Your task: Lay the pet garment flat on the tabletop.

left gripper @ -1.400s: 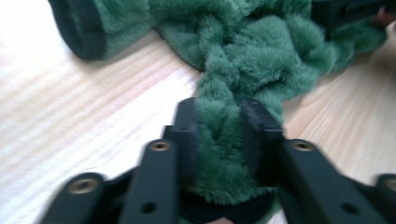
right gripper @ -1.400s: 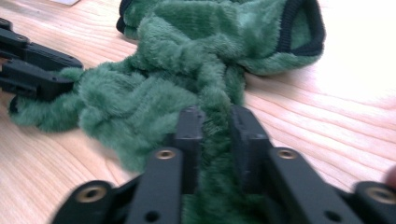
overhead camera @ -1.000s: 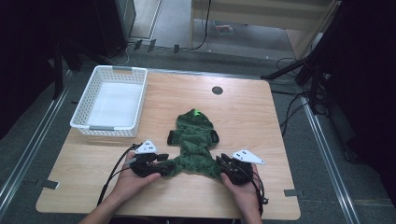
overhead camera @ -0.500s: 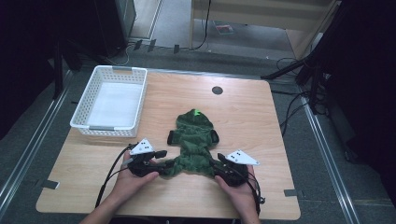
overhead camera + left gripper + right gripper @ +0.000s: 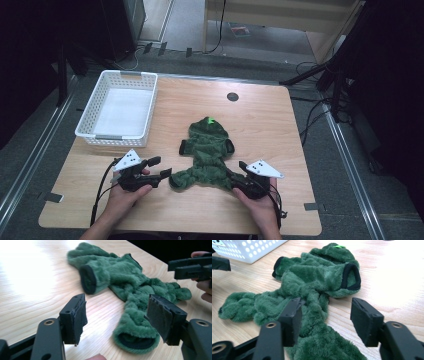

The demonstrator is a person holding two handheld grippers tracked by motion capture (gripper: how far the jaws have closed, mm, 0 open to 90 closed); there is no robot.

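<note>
Now the green plush garment lies flat near the middle of the wooden table, hood away from me, its two lower legs spread toward my hands. My left gripper has just been opening and stands off the left leg cuff, nothing between its jaws; my right gripper has also just been opening, its jaws wide with the right leg's fur lying between them, unpinched. I judge the spreading done, so I lift both straight off, without dragging the pile. Beyond sits the white basket. I can read no label or writing; only a small bright green tab shows on the hood.
</note>
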